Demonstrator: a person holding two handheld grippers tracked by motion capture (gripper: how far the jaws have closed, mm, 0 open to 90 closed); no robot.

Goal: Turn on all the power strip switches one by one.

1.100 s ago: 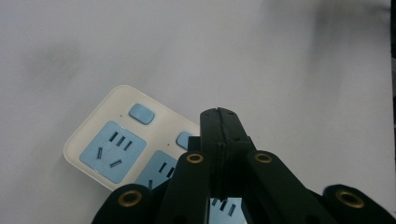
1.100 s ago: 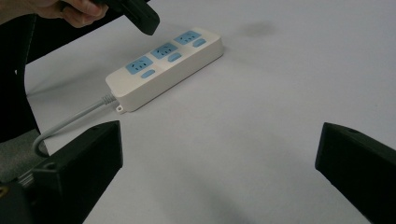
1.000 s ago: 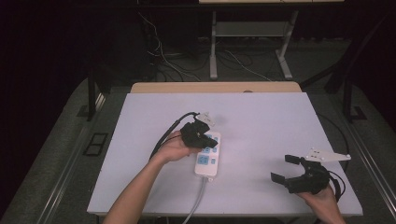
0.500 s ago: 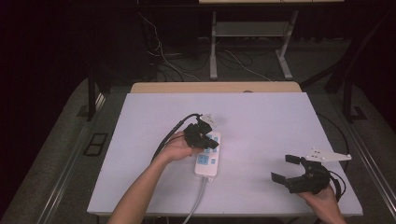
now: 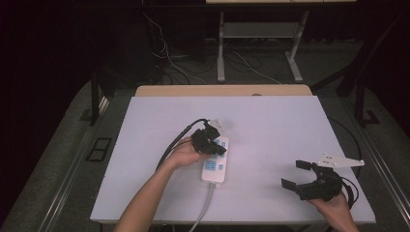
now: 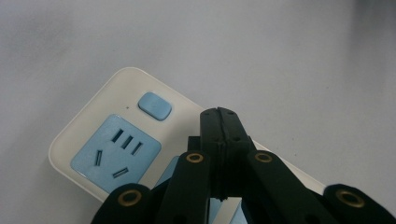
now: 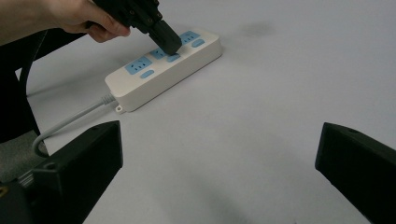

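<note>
A white power strip (image 5: 212, 169) with blue sockets and blue switch buttons lies near the table's middle, its grey cord (image 5: 203, 208) running off the front edge. My left gripper (image 5: 220, 147) is shut and empty, with its closed tips down on the strip's top. In the left gripper view the shut jaws (image 6: 219, 114) point just past a blue button (image 6: 155, 105) beside a socket (image 6: 116, 154). The right gripper view shows that gripper (image 7: 169, 44) touching the strip (image 7: 140, 79) around a middle button. My right gripper (image 5: 294, 174) is open and empty near the front right of the table.
The white table (image 5: 270, 125) has a wooden strip along its far edge. A black cable (image 5: 179, 137) trails from my left gripper across the table. Beyond the table stand a metal frame and loose cables on the dark floor.
My left gripper has crept a little right and toward the front along the power strip. The right gripper has barely moved.
</note>
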